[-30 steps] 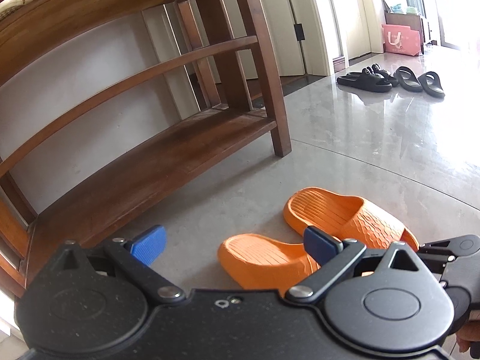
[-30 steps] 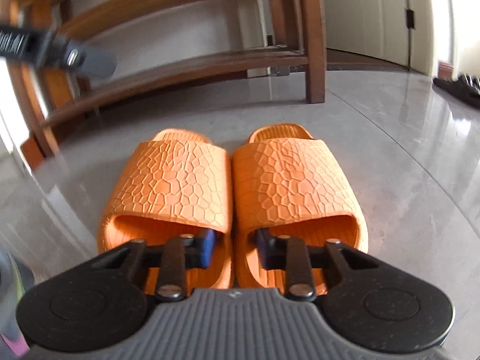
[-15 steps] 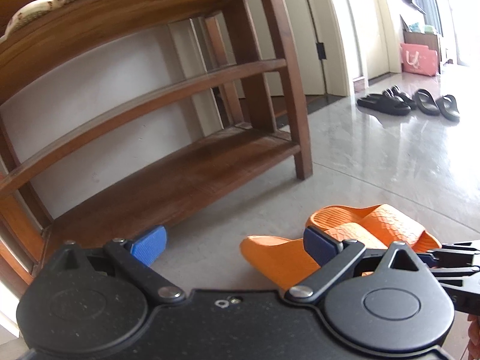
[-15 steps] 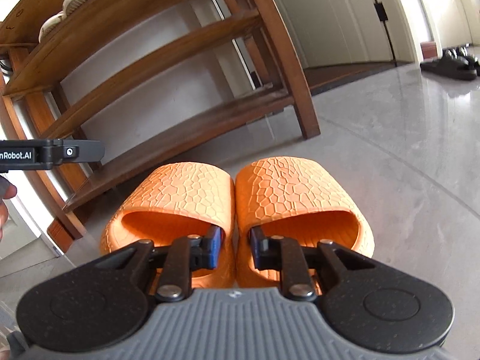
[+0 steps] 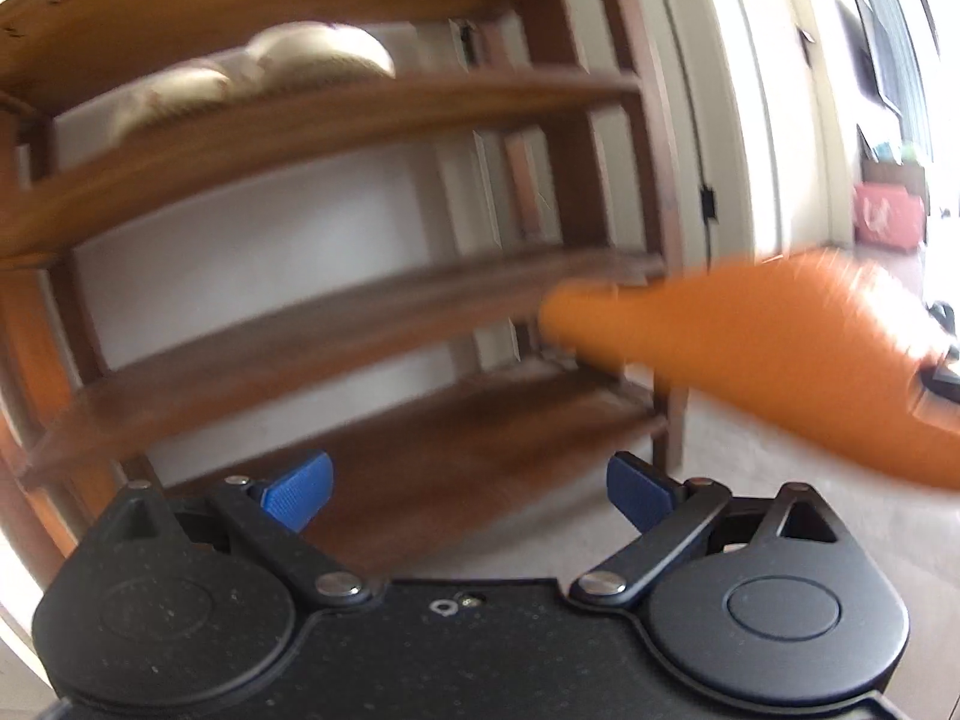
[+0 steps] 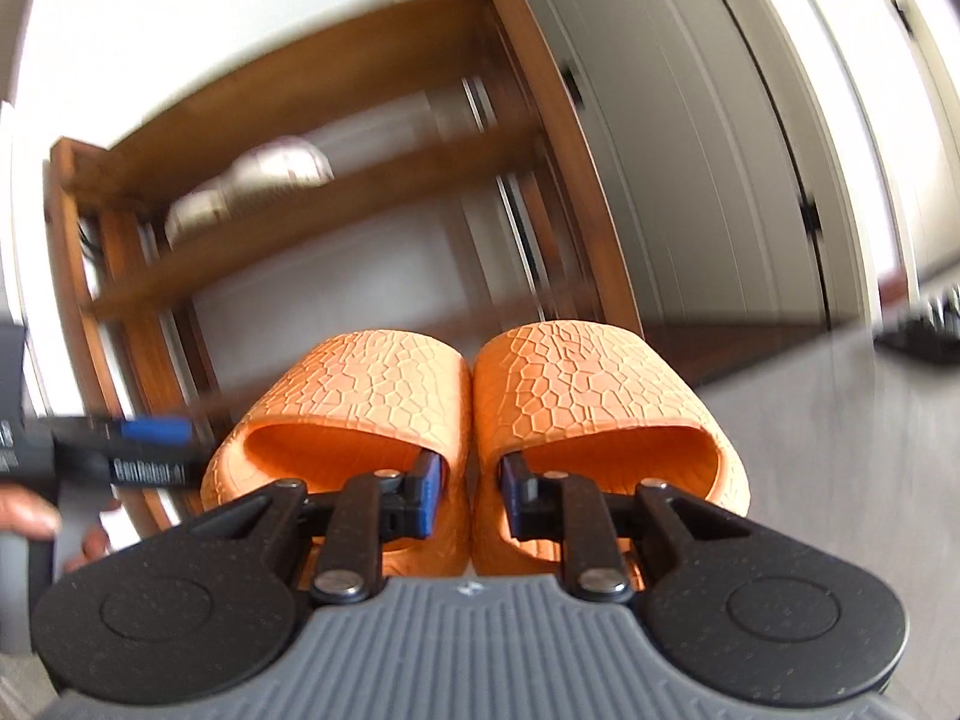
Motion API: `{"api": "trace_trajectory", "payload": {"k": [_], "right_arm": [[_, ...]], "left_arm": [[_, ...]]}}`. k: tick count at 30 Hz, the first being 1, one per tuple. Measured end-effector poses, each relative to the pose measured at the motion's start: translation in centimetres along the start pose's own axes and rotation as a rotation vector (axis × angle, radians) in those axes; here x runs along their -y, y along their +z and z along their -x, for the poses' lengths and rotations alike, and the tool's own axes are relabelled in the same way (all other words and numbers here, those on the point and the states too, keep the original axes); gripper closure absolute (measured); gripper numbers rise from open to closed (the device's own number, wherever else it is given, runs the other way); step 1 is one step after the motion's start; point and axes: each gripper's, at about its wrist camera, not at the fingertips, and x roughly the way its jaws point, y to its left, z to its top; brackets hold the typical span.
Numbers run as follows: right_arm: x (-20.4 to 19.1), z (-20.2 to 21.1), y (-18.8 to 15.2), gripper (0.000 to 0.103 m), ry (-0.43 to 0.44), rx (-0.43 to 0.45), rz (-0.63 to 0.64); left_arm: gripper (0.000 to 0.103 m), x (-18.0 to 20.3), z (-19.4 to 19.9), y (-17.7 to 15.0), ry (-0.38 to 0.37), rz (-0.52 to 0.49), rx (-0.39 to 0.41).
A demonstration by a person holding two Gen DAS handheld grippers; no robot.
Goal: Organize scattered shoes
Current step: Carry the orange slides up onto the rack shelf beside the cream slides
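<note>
While your right gripper point(image 6: 465, 495) pinches the two orange slides point(image 6: 474, 414) together by their touching inner strap walls, one finger reaching inside each shoe, the pair fills the lower centre of the right wrist frame, clear of the grey floor point(image 6: 840, 450). Behind them the wooden shoe rack point(image 6: 336, 192) runs across the upper left, with pale shoes point(image 6: 252, 186) on an upper shelf. Your left gripper point(image 5: 468, 489) has its jaws spread wide with nothing between the blue pads point(image 5: 297, 489); it faces the rack's lower shelves. From that side the slides show as an orange blur at the right edge of the frame, level with the middle shelf. At the left edge of the right wrist frame, your hand point(image 6: 36, 516) grips the left tool.
</note>
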Motion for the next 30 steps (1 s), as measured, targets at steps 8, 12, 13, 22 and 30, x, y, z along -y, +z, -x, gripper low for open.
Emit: {"api": "trace_trajectory", "payload": {"k": [8, 12, 13, 22, 30], "right_arm": [[-3.2, -1.8, 10.4, 0.078, 0.043, 0.165, 0.063], [-5.2, -5.5, 14.7, 0.078, 0.033, 0.190, 0.111], [-5.6, -6.5, 15.6, 0.077, 0.026, 0.191, 0.122], [-7.0, -16.3, 19.7, 0.068, -0.047, 0.091, 0.152], [-7.7, -23.5, 20.9, 0.067, -0.105, -0.019, 0.196]], "left_arm": [[0.002, -2.0, 2.4, 2.0, 0.014, 0.063, 0.055], [0.002, -2.3, 3.2, 2.6, 0.007, 0.078, 0.073], [0.002, -2.5, 3.4, 2.7, 0.007, 0.083, 0.078], [0.002, -4.2, 3.9, 3.5, 0.023, 0.122, 0.085], [0.002, -4.5, 3.5, 4.1, 0.025, 0.133, 0.077]]}}
